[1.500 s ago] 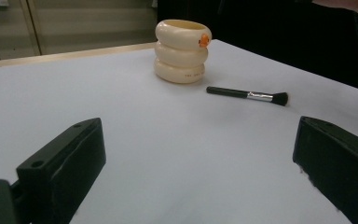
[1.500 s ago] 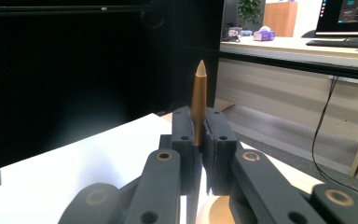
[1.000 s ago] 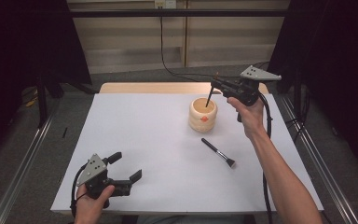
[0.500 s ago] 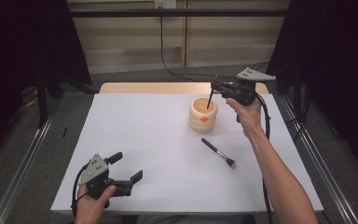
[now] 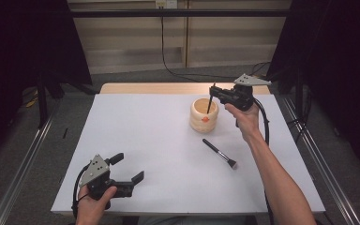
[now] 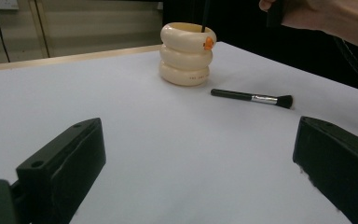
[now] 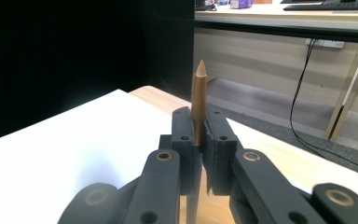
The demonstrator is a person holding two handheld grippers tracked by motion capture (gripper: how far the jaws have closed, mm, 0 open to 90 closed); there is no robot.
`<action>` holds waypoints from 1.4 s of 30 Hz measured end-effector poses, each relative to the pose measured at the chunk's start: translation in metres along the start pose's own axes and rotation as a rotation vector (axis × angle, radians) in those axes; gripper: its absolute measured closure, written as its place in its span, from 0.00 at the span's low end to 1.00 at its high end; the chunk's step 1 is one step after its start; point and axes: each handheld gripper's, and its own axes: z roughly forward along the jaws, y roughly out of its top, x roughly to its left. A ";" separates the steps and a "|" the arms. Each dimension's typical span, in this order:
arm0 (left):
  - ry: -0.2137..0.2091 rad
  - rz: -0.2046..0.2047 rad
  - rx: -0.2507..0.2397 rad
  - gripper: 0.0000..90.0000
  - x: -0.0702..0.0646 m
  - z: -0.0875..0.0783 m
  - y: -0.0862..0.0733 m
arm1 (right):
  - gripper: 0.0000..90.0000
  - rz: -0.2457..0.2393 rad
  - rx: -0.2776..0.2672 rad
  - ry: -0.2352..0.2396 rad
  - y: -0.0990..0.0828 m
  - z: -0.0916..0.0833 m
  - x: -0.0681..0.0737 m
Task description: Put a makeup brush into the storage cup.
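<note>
High view: right gripper is clamped on a thin dark stick near its top end, with the lower end down inside the cream ribbed cup at the far right of the desk. It looks like a brush handle, but the head is hidden in the cup. Right forearm reaches forward, wrist cocked, gripper level over the cup rim. A second brush lies flat on the desk just on the near side of the cup, bristles toward the person. Left gripper sits at the near left corner, jaws spread, holding nothing.

Left gripper view: jaws wide apart, low over the desk, pointed at the cup and the loose brush. My read: the brush is light, stiff and smooth, so it may roll. Best grabbed mid-handle, clear of the soft bristles. The cup is light enough to tip if the stick drags on its rim.

Right gripper view: jaws pinched on the stick, its pointed brown tip upright above them.
</note>
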 end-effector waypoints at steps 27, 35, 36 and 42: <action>-0.015 0.028 0.007 0.03 -0.005 0.004 0.002 | 0.93 0.053 0.046 -0.010 -0.031 0.010 -0.004; -0.009 0.027 0.013 0.03 -0.004 0.004 0.001 | 0.90 0.047 0.047 -0.008 -0.033 0.010 -0.004; -0.009 0.030 0.015 0.03 -0.003 0.004 0.001 | 0.87 0.048 0.048 -0.013 -0.034 0.010 -0.004; -0.007 0.026 0.020 0.03 -0.002 0.003 0.001 | 0.60 0.053 0.035 -0.042 -0.033 0.008 -0.003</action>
